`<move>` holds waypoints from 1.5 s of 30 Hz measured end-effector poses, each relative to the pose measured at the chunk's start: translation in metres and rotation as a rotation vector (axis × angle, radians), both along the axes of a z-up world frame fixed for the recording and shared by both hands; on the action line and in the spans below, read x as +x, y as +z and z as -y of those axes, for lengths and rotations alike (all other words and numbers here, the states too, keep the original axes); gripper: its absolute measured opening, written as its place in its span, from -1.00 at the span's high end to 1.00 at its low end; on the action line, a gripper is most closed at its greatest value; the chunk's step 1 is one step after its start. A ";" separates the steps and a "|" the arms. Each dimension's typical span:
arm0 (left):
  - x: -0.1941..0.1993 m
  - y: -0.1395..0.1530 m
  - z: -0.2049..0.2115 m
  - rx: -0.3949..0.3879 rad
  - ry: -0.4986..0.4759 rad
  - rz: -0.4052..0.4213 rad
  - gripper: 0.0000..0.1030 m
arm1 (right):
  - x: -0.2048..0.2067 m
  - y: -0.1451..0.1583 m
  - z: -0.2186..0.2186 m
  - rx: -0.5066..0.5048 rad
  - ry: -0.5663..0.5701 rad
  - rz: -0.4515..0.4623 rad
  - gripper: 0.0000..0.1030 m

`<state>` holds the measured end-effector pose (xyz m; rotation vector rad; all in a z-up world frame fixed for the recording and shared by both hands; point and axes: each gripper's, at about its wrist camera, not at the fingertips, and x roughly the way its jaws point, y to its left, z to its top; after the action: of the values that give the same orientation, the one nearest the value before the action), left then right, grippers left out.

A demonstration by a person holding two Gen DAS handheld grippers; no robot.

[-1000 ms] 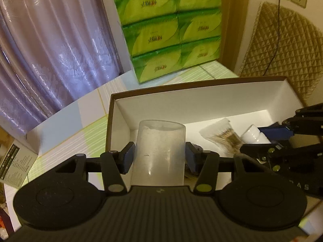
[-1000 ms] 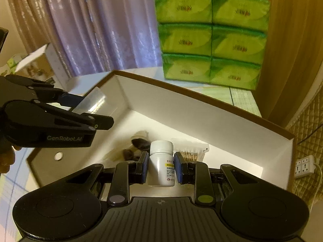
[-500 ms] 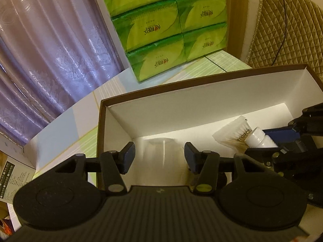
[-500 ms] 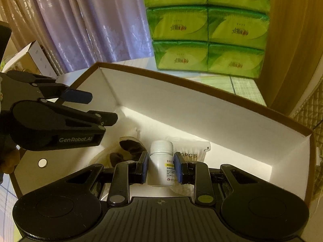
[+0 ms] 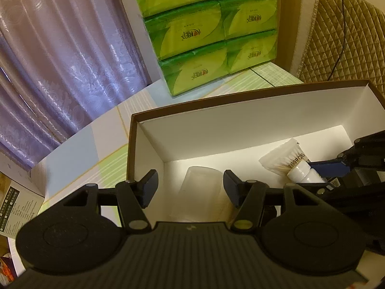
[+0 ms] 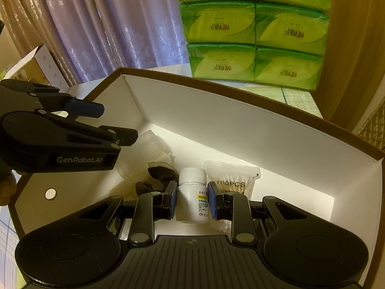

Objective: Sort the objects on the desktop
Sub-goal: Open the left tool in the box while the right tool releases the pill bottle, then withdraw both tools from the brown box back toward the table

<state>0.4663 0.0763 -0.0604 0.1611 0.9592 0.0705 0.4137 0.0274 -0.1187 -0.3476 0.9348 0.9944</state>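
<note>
A: How are the jaws seen?

B: The left gripper [image 5: 190, 185] is spread wide above the translucent cup [image 5: 198, 192] lying inside the white box [image 5: 240, 130]. The white pill bottle [image 6: 191, 196] is clamped by the right gripper [image 6: 191, 203], beside the cotton swab pack [image 6: 232, 178].

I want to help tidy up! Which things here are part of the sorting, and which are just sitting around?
Part of the sorting:
box
clear cup
white bottle, in the right hand-held gripper
cotton swabs
dark thing, too blurry to name
left hand-held gripper, open

Just sitting around:
tissue packs
curtain
leaflet
</note>
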 end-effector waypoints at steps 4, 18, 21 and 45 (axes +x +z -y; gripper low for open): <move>-0.003 0.004 -0.002 -0.005 0.006 0.005 -0.11 | -0.003 0.002 0.003 0.034 -0.005 0.006 -0.33; -0.042 0.031 0.001 -0.047 0.028 0.049 -0.56 | -0.022 0.026 0.047 0.020 -0.039 0.025 -0.88; -0.053 0.035 0.006 -0.053 0.027 0.051 -0.60 | -0.026 0.032 0.057 0.013 -0.064 0.035 -0.96; -0.144 0.073 0.038 -0.058 0.087 0.068 -0.74 | -0.073 0.072 0.113 0.025 -0.137 0.039 -0.96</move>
<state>0.3226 0.0385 0.0124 0.0633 0.8987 0.1272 0.3409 -0.0854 -0.0469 -0.2769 0.8982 0.8707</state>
